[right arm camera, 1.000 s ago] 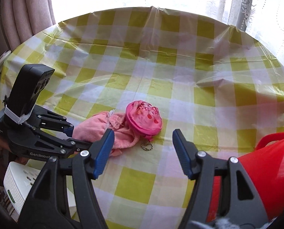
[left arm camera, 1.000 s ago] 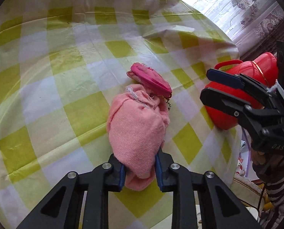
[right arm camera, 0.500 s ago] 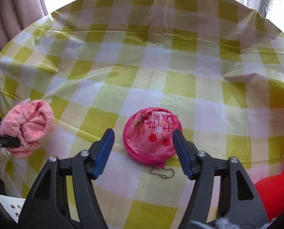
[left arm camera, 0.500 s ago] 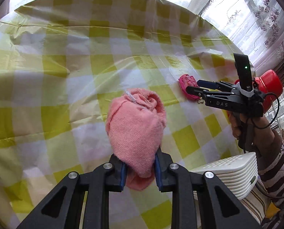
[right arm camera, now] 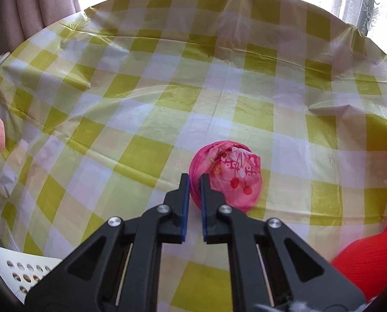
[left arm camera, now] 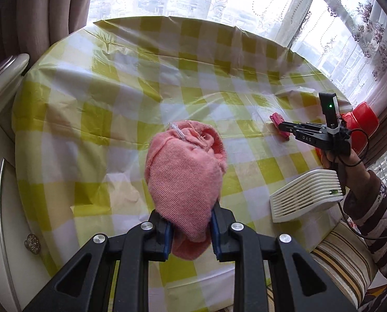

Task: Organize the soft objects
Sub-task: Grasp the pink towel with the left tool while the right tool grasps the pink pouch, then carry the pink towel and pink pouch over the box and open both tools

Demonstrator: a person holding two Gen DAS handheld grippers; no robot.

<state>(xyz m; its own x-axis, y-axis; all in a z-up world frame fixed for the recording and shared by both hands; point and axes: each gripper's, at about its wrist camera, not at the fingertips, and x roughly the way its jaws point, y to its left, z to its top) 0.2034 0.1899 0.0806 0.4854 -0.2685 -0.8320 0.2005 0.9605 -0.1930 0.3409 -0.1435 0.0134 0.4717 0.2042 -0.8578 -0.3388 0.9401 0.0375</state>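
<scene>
Pink cloth (left arm camera: 185,182) pinched in left gripper (left arm camera: 190,230), lifted above checked tablecloth (left arm camera: 120,98). Round pink pouch (right arm camera: 226,175) on tablecloth, edge pinched by right gripper (right arm camera: 193,179). Red basket (right arm camera: 365,260) right of pouch.

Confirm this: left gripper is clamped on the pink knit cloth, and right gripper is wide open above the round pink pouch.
Not quite. The right gripper is closed on the edge of the round pink pouch, as the right wrist view shows. The left gripper does clamp the pink knit cloth.
</scene>
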